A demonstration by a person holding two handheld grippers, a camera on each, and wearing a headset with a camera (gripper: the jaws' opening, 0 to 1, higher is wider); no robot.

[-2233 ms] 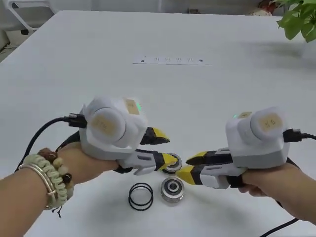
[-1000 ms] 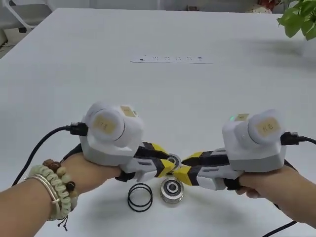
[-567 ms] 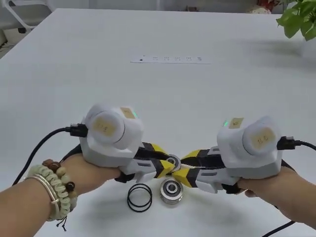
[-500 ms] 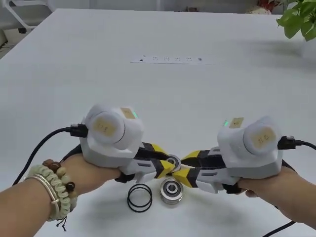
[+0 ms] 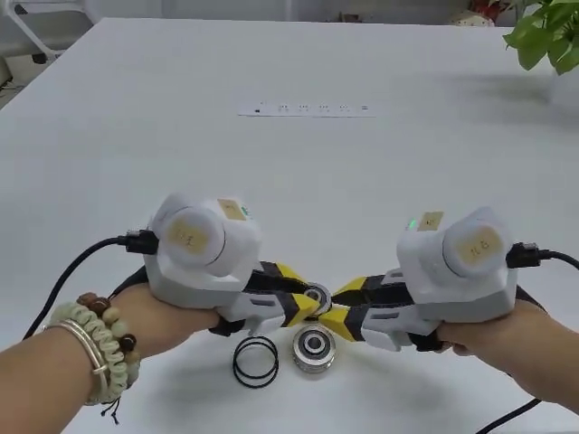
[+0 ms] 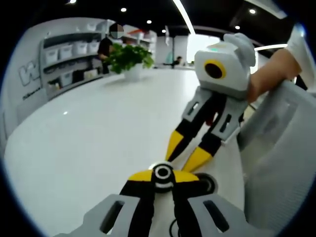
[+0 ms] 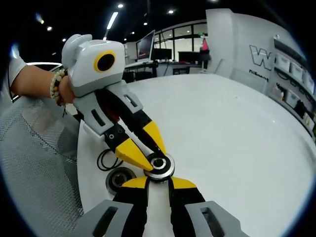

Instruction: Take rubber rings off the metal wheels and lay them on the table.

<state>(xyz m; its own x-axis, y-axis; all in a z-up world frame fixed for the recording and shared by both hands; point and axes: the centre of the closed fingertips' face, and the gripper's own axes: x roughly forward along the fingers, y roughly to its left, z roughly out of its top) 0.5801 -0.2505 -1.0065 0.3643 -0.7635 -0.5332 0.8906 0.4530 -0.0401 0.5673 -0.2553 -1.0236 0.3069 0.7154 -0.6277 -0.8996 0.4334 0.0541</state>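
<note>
My left gripper [image 5: 312, 298] is shut on a small metal wheel [image 5: 317, 295] and holds it just above the table. In the left gripper view the wheel [image 6: 163, 173] sits between my own yellow tips. My right gripper [image 5: 333, 307] meets it from the right, its jaws drawn together on the rubber ring at the wheel's rim [image 7: 161, 167]. A second metal wheel [image 5: 314, 347] lies flat on the table just below both grippers. Two black rubber rings [image 5: 238, 360] lie overlapping to the left of that wheel.
The white table [image 5: 289, 172] stretches wide and bare beyond the grippers. A flat strip with small marks [image 5: 308, 109] lies across its far middle. A green plant [image 5: 547, 32] stands at the far right corner. Cables trail from both grippers toward the near edge.
My left gripper has shut on the wheel. My right gripper has come in from the right until its tips reach the wheel's rim. The wheel and rings on the table have not moved.
</note>
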